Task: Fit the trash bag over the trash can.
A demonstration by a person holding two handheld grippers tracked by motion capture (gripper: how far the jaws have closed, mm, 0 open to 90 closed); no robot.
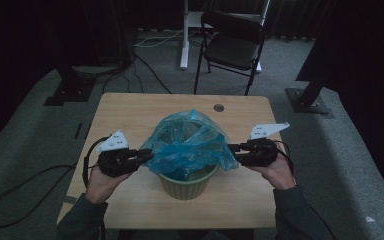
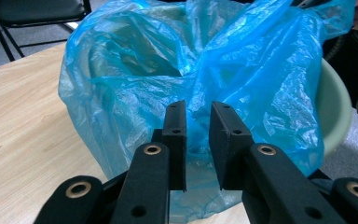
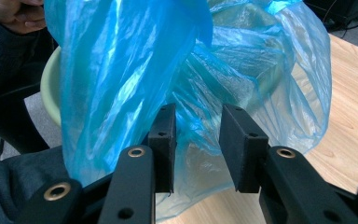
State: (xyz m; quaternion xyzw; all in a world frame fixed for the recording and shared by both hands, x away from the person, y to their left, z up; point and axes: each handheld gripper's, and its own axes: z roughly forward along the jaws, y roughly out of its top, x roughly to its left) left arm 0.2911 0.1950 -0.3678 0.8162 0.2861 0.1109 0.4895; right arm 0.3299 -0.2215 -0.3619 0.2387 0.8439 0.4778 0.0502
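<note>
While the blue plastic bag (image 1: 187, 145) sits crumpled in and over the pale green bin (image 1: 187, 184) near the front middle of the wooden table (image 1: 130, 107), both grippers meet it from opposite sides. From the person's left, the left gripper (image 1: 147, 156) has narrow jaws with bag film bunched in the gap, though I cannot tell whether they pinch it. Opposite, the right gripper (image 1: 232, 148) stands parted around a fold.

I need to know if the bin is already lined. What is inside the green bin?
A blue plastic bag sits in the green bin, crumpled and spilling over the rim on both sides. The bag covers the bin's bottom, so anything beneath it cannot be seen.
</note>
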